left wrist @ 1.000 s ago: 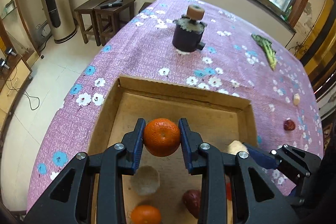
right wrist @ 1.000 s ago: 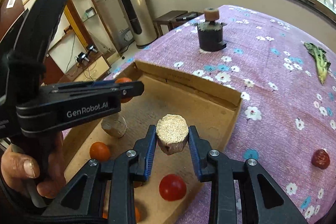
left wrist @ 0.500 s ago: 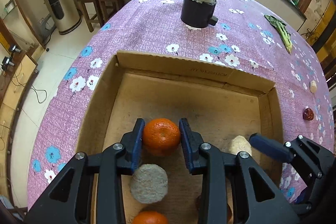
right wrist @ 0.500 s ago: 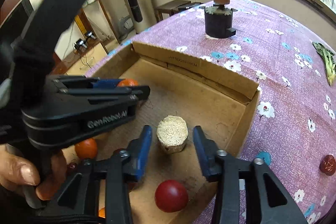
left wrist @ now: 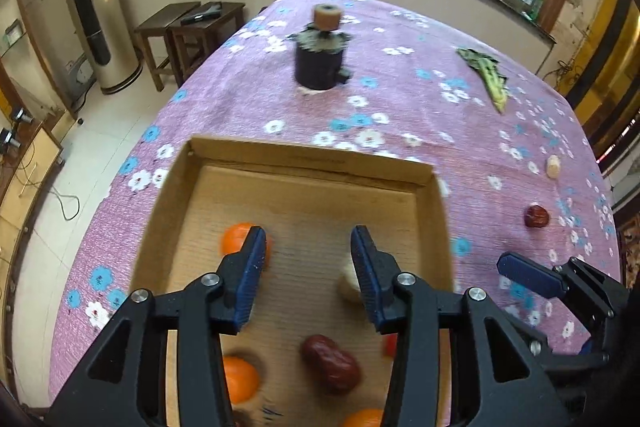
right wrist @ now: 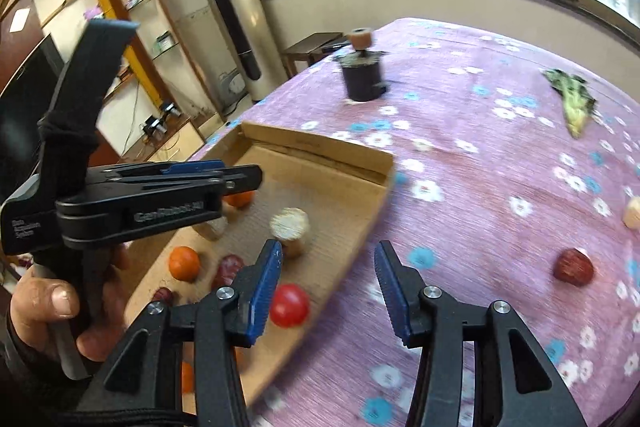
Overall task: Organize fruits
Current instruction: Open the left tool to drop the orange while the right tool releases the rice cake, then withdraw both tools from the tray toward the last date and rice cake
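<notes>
A cardboard box (left wrist: 308,157) on the purple flowered cloth holds several fruits. My left gripper (left wrist: 306,239) hangs over it, jaws opening with nothing between them. An orange (left wrist: 236,243) lies on the box floor just left of its left finger. A red date (left wrist: 330,363) and a second orange (left wrist: 240,379) lie nearer. My right gripper (right wrist: 328,255) hovers over the box's right wall (right wrist: 360,223), jaws opening and empty. A beige grainy cylinder (right wrist: 290,227) stands in the box beyond its left finger, with a red tomato (right wrist: 290,305) beside that finger.
Outside the box, a red date (right wrist: 574,267) and a pale beige piece (right wrist: 632,213) lie on the cloth to the right. Farther back are a green vegetable (right wrist: 574,99) and a dark pot (right wrist: 362,75). A hand (right wrist: 44,311) holds the left gripper.
The left gripper let go of the orange, which now rests in the box. The right gripper released the beige cylinder into the box. Both grippers drew back and shifted right.
</notes>
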`<act>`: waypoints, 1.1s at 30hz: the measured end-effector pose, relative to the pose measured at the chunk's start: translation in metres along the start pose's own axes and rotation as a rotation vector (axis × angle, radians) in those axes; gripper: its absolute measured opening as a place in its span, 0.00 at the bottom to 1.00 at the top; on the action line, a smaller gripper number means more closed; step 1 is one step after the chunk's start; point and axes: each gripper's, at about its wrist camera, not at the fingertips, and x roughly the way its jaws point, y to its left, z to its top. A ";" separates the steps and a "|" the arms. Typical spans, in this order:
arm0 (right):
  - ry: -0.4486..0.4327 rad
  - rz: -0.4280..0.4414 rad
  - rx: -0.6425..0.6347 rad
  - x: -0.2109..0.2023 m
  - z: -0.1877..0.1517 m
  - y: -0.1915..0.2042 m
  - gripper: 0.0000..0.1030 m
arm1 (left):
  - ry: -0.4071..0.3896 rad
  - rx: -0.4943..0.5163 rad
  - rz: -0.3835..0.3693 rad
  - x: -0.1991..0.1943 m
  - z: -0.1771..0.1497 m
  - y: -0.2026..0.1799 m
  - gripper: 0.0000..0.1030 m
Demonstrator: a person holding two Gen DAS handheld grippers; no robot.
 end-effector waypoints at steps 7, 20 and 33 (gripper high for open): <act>-0.015 -0.052 0.075 -0.023 -0.016 -0.042 0.48 | -0.004 0.052 -0.058 -0.010 -0.010 -0.041 0.41; -0.044 -0.199 0.219 -0.058 -0.041 -0.133 0.49 | 0.028 0.192 -0.188 -0.008 -0.028 -0.133 0.41; -0.078 -0.300 0.373 -0.065 -0.032 -0.232 0.49 | 0.066 0.300 -0.265 0.032 -0.023 -0.218 0.52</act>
